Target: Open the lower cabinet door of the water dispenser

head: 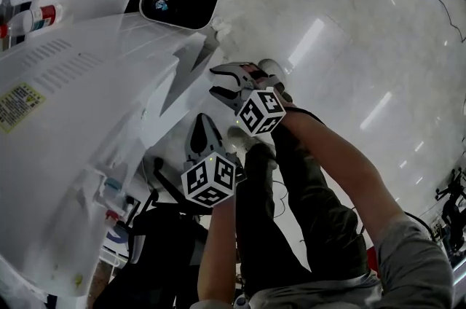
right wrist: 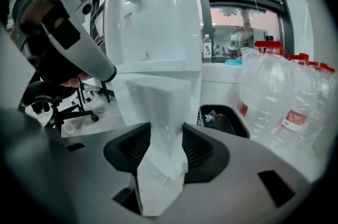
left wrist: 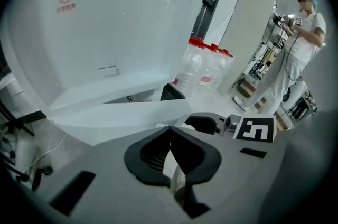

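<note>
Glossy white plastic clad the water dispenser (head: pixel 87 125); its flat lower cabinet door (right wrist: pixel 163 106) stood ajar at 12 o'clock, its edge pinched between the right gripper's (right wrist: pixel 166 129) wide-spread ribbed black fingers (right wrist: pixel 196 150). The left gripper's (left wrist: pixel 169 130) fingers were pressed together, empty. Only the right gripper view showed clear red-capped bottles (right wrist: pixel 280 96) at 3 o'clock.

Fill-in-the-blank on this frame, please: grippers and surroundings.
1. The right gripper grips the ___ of the dispenser.
2. The left gripper is shut on ___.
3. The bottles have ___ caps.
Missing words: door; nothing; red.
</note>
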Demonstrator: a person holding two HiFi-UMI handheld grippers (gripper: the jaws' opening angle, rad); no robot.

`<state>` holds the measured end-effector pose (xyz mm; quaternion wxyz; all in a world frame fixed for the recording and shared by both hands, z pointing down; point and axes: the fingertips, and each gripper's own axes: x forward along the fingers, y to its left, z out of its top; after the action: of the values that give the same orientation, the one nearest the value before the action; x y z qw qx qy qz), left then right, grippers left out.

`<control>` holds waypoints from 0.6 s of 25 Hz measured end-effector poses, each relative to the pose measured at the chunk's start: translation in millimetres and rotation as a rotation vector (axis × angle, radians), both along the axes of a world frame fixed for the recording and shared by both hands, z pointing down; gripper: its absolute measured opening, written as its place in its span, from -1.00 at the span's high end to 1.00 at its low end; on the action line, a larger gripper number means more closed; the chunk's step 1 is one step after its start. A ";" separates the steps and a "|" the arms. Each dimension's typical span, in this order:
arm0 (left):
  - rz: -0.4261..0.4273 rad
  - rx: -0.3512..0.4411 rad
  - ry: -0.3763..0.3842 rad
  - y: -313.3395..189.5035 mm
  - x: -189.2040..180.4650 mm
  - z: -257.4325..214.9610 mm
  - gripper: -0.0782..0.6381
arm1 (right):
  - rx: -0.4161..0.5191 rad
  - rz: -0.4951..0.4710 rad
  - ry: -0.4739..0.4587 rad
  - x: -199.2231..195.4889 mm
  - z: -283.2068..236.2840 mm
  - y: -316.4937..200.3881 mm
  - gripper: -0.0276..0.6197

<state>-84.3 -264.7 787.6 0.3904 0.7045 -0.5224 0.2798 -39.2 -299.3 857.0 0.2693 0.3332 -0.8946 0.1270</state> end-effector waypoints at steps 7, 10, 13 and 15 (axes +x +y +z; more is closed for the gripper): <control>-0.021 0.012 0.011 39.7 -17.0 3.0 0.76 | 0.002 0.093 -0.004 1.5 -0.4 25.1 0.33; -0.032 0.027 0.017 57.9 -32.2 2.5 0.76 | -0.001 0.144 0.006 2.0 0.5 36.5 0.33; -0.043 0.039 0.021 79.5 -49.6 -0.1 0.76 | -0.009 0.199 0.018 -0.1 -0.1 49.2 0.33; -0.046 0.043 0.021 95.8 -60.9 -1.1 0.76 | -0.014 0.238 0.025 -1.2 -1.2 60.9 0.33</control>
<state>-145.2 -168.9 786.5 0.3869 0.7035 -0.5401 0.2522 -40.4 -238.4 855.8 0.2655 0.4367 -0.8445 0.1600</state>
